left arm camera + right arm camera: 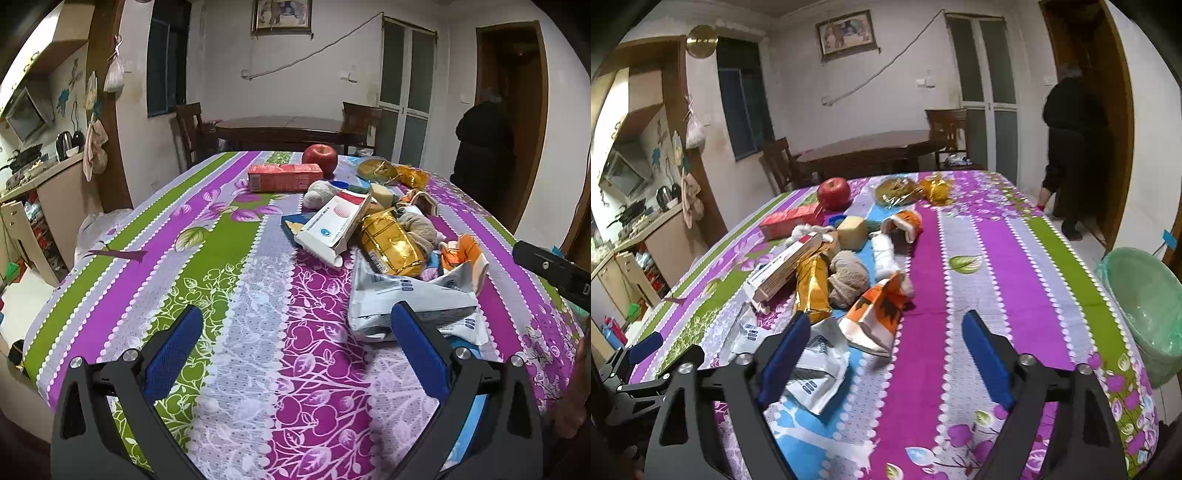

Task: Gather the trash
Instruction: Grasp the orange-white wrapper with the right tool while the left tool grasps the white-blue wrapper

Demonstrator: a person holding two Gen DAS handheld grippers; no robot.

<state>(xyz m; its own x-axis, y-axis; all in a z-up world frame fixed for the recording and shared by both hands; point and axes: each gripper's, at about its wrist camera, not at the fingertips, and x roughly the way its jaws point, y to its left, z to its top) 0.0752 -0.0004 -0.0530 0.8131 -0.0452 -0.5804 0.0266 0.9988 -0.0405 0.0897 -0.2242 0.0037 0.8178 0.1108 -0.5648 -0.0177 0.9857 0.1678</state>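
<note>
A heap of trash lies on the flowered tablecloth [229, 295]: a crumpled white bag [406, 295] [820, 369], a gold wrapper [391, 247] [812, 288], a white box [332, 225] [786, 269] and an orange-and-white wrapper [465, 254] [879, 317]. My left gripper [297, 310] hangs open over bare cloth, its right finger just in front of the white bag. My right gripper [886, 317] is open too. The orange wrapper's near end lies between its fingertips, and neither pad touches it. The white bag sits under its left finger.
A red apple [833, 192], a red carton [792, 219], a sponge and rolled cloths lie further back. A bin with a green liner [1145, 306] stands beside the table's right edge. A person in dark clothes [1071, 147] stands in the doorway. A wooden table with chairs is behind.
</note>
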